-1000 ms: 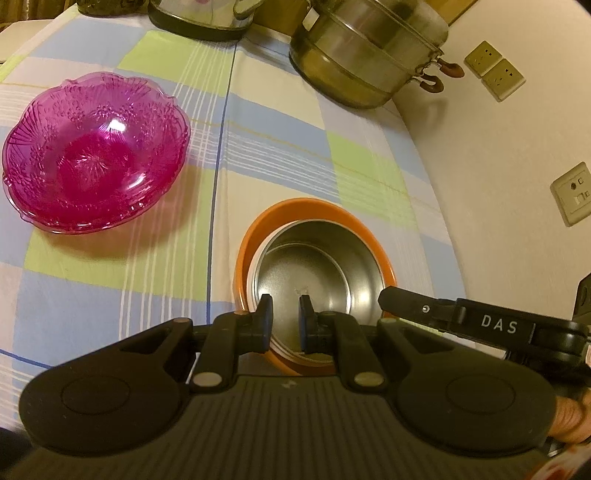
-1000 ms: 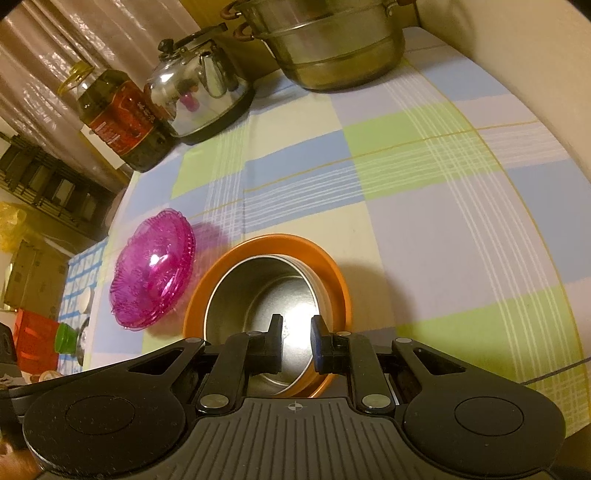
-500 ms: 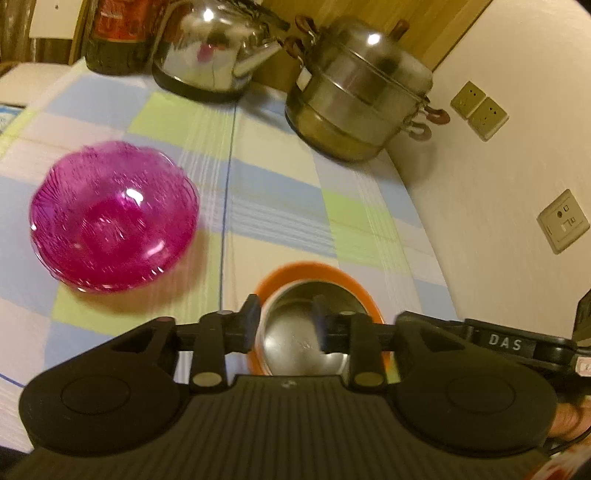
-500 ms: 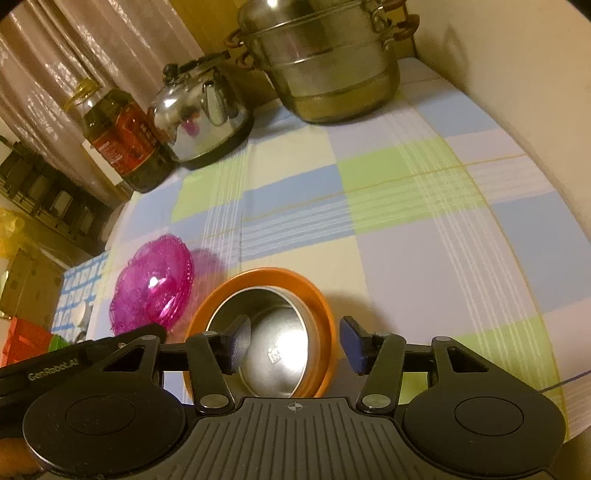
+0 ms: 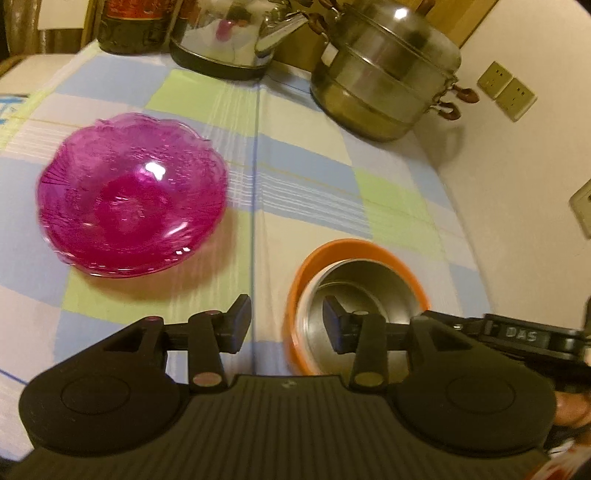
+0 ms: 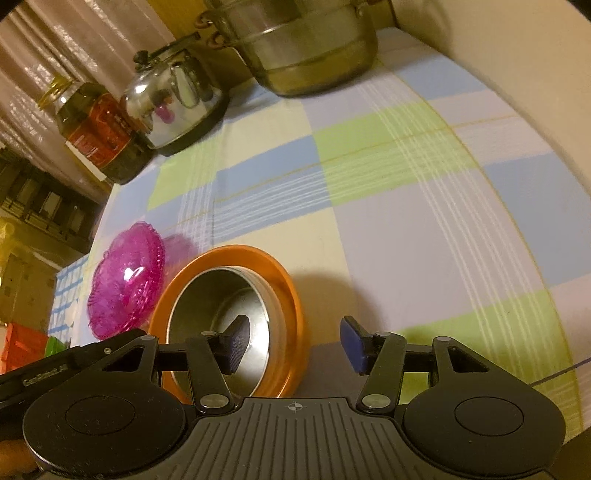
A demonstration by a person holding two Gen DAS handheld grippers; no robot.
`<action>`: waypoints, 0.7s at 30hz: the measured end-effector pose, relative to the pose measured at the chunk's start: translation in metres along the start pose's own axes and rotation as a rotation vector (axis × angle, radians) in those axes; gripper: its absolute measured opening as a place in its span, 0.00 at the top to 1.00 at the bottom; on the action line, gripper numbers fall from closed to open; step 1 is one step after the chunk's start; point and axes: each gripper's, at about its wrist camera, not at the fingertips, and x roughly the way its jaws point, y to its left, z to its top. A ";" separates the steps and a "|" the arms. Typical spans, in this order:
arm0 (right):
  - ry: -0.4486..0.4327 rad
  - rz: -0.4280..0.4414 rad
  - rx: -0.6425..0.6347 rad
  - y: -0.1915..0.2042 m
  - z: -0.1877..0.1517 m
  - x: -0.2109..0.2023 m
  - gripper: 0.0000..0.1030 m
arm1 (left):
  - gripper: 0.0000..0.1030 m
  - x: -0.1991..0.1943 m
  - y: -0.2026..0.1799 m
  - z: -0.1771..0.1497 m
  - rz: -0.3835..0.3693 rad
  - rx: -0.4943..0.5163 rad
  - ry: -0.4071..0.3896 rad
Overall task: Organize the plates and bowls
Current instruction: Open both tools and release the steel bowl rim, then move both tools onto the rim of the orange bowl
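Observation:
A steel bowl [image 5: 365, 284] sits nested inside an orange bowl [image 5: 332, 246] on the checked tablecloth. A pink glass bowl [image 5: 133, 195] stands apart to their left. My left gripper [image 5: 286, 322] hovers at the near side of the stack. Its jaws are opening and grip nothing; the orange left rim shows in the gap. In the right wrist view my right gripper [image 6: 295, 345] stands open, with the orange bowl [image 6: 282, 275] rim in its gap, untouched. Its left pad hangs over the steel bowl [image 6: 207, 295]. The pink bowl [image 6: 125, 280] lies further left.
A steel steamer pot [image 5: 384, 74], a kettle [image 5: 225, 37] and an oil bottle [image 5: 133, 26] line the table's far edge. A wall with sockets [image 5: 506, 90] runs along the right side. The right gripper's black body [image 5: 517, 336] sits close beside the stack.
Both grippers were nearly shut at the near rim of the nested bowls; now both have let go, spread their jaws and drawn back. The left view has swung toward the pink bowl.

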 end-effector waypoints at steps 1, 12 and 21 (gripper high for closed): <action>-0.006 0.009 0.014 -0.002 0.002 0.001 0.47 | 0.63 0.002 0.001 0.000 -0.008 -0.012 0.005; 0.011 0.072 0.085 -0.021 0.006 0.024 0.47 | 0.63 0.023 0.003 -0.003 -0.014 -0.025 0.008; -0.029 0.142 0.152 -0.033 0.007 0.018 0.47 | 0.63 0.031 0.010 -0.004 -0.046 -0.038 -0.026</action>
